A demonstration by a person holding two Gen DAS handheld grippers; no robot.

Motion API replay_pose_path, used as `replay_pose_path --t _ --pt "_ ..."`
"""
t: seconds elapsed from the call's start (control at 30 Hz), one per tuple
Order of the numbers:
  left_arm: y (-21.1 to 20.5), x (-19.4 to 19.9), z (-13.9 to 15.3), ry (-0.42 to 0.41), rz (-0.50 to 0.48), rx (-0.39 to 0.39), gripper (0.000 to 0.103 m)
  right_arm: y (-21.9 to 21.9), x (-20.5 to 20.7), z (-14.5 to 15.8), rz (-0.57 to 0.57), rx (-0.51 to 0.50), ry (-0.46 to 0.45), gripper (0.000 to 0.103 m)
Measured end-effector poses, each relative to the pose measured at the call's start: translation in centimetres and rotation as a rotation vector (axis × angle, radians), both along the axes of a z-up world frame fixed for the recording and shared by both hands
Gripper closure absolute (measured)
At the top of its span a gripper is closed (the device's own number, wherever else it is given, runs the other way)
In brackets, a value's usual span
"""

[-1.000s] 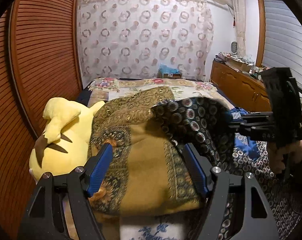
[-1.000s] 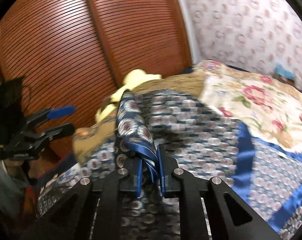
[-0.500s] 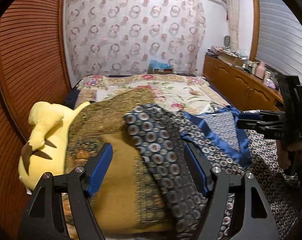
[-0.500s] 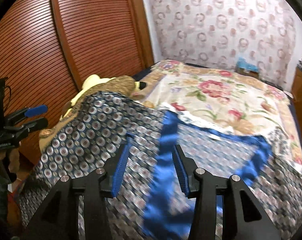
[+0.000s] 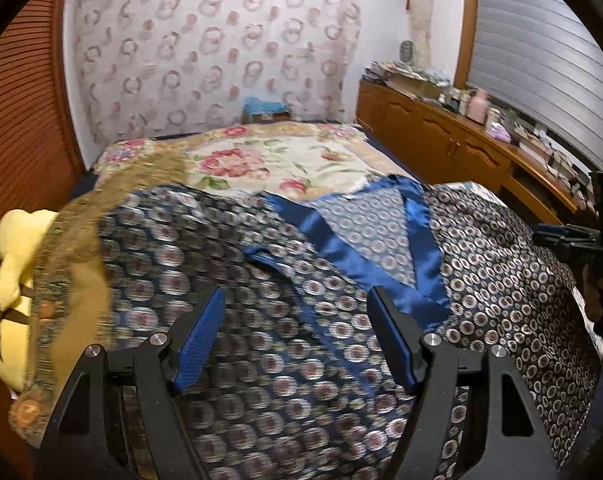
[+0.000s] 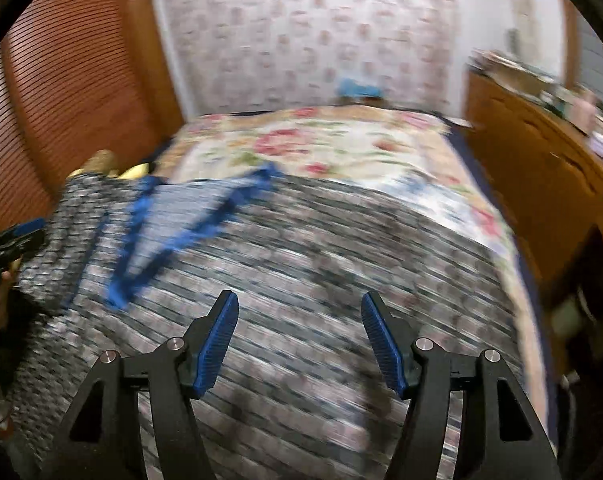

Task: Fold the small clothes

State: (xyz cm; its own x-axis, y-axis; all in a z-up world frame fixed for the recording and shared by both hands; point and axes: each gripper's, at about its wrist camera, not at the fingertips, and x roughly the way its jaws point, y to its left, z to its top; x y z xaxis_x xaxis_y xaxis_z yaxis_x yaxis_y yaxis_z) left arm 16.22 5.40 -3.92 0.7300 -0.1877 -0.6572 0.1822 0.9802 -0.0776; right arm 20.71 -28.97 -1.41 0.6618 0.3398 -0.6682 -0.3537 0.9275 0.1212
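Patterned garment (image 5: 481, 264) beside plush toy (image 5: 13, 280), ochre blanket (image 5: 73, 300).

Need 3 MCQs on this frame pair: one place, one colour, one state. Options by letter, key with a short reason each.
1. Where does the yellow plush toy lie relative to the patterned garment?
A. At the bed's left edge, beside it
B. On the wooden sideboard
C. On top of the garment's collar

2. What colour is the garment's satin trim?
A. Red
B. Blue
C. Green

3. How does the right gripper stand?
A. Shut on the trim
B. Shut on the plush toy
C. Open, holding nothing

Key: 1 A, the left wrist view shows the toy at far left, by the louvred wall. 2 B, the V-shaped band is bright blue. 3 C, its pads are spread wide with only cloth beneath.
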Motion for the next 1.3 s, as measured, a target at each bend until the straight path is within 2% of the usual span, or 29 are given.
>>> replay_pose_path --t 0.17,0.37,0.73,0.93,1.1,1.3 --pt "-2.7 0.8 -1.4 0.046 -0.044 0.018 0.029 -4.7 -1.8 -0.3 -0.121 -0.02 0.022 0.037" --pt "-4.3 1.3 -2.4 0.087 -0.055 0.039 0.029 -7.4 -2.6 -0.2 -0.188 -0.017 0.038 0.037" --pt "-5.2 2.4 -4.8 0.165 -0.013 0.055 0.029 -11.0 -2.9 -0.7 -0.224 0.019 0.103 0.037" --pt "-5.4 2.3 -5.6 0.169 -0.004 0.061 0.029 -13.4 -4.0 -0.7 -0.231 0.016 0.141 0.037" --pt "-6.5 2.1 -5.9 0.158 -0.007 0.111 0.024 -15.0 -5.0 -0.9 -0.24 0.024 0.163 0.037" --pt "-7.1 2.4 -5.9 0.169 -0.041 0.112 0.015 -15.9 -5.8 -1.3 -0.261 0.062 0.189 0.037"
